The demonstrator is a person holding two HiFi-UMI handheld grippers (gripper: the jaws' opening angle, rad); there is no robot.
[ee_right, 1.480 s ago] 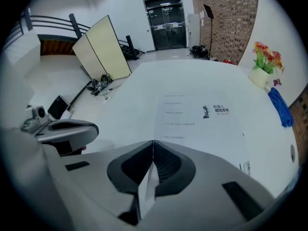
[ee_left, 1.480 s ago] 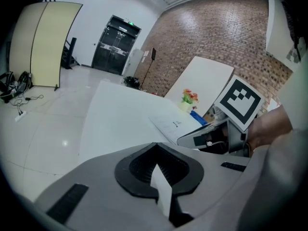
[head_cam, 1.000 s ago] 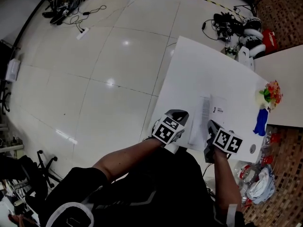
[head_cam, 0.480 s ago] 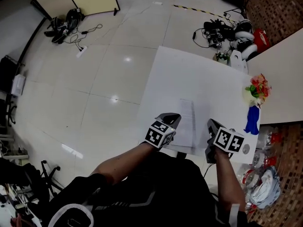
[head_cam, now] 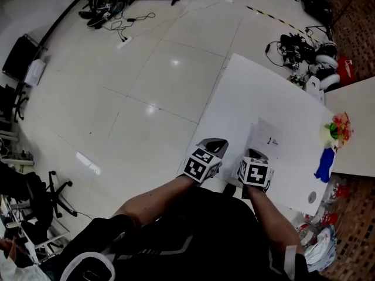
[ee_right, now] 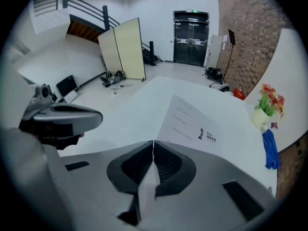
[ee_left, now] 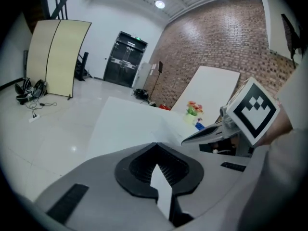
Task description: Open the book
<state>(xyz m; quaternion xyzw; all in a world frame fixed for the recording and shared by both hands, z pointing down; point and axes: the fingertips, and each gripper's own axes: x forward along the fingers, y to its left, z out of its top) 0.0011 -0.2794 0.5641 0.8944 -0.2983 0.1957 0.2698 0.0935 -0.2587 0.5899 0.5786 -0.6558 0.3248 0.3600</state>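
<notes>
The left gripper [ee_left: 155, 146], clenched in its own view, hangs at the near edge of the table [head_cam: 246, 92] beside the right gripper [ee_right: 153, 142], also clenched, and only the right gripper view shows the small print on the book [ee_right: 190, 121], which lies flat just beyond its tips.
</notes>
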